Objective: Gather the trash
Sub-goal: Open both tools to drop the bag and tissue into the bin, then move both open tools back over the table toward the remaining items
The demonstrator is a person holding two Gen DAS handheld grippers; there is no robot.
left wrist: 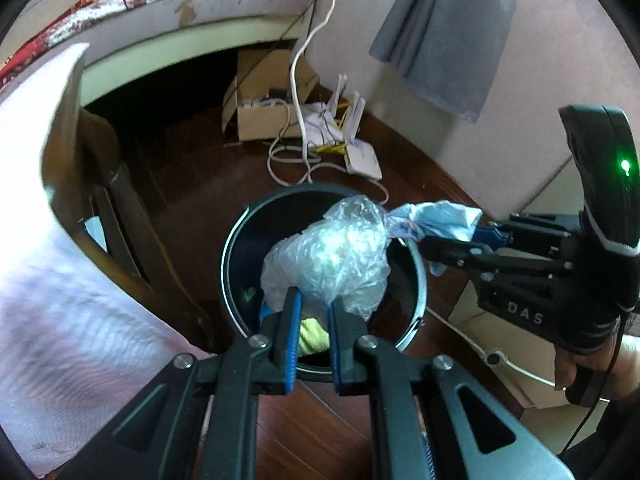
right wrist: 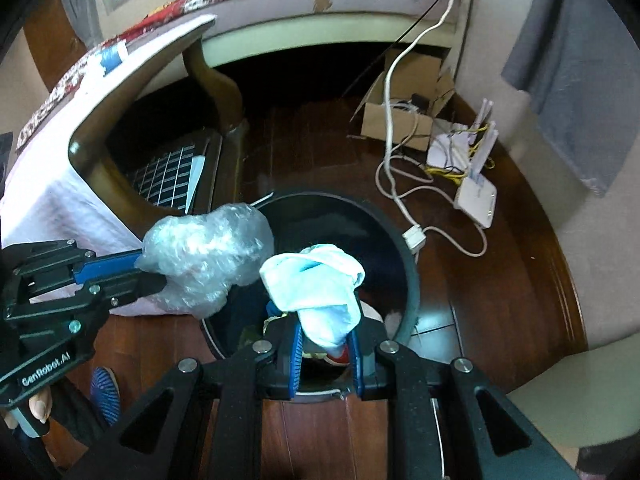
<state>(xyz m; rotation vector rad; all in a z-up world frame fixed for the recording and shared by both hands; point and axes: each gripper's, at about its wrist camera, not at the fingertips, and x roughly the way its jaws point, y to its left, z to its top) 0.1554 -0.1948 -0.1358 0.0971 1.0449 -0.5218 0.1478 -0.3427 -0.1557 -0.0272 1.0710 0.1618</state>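
A round black trash bin (left wrist: 236, 264) (right wrist: 408, 264) stands on the dark wooden floor, with yellow and red scraps showing at its bottom. My left gripper (left wrist: 314, 300) (right wrist: 154, 270) is shut on a crumpled clear plastic wrap (left wrist: 336, 252) (right wrist: 208, 256), held over the bin's mouth. My right gripper (right wrist: 326, 334) (left wrist: 444, 240) is shut on a wadded light blue tissue (right wrist: 316, 280) (left wrist: 436, 222), also above the bin and right beside the plastic. The two pieces of trash nearly touch.
A wooden table leg (left wrist: 120, 216) and a white cloth (left wrist: 60, 240) hang close on the bin's left. Behind it lie a white cable (right wrist: 400, 192), a white router (right wrist: 478, 200) and an open cardboard box (left wrist: 260, 116). A bed frame (left wrist: 192, 40) spans the back.
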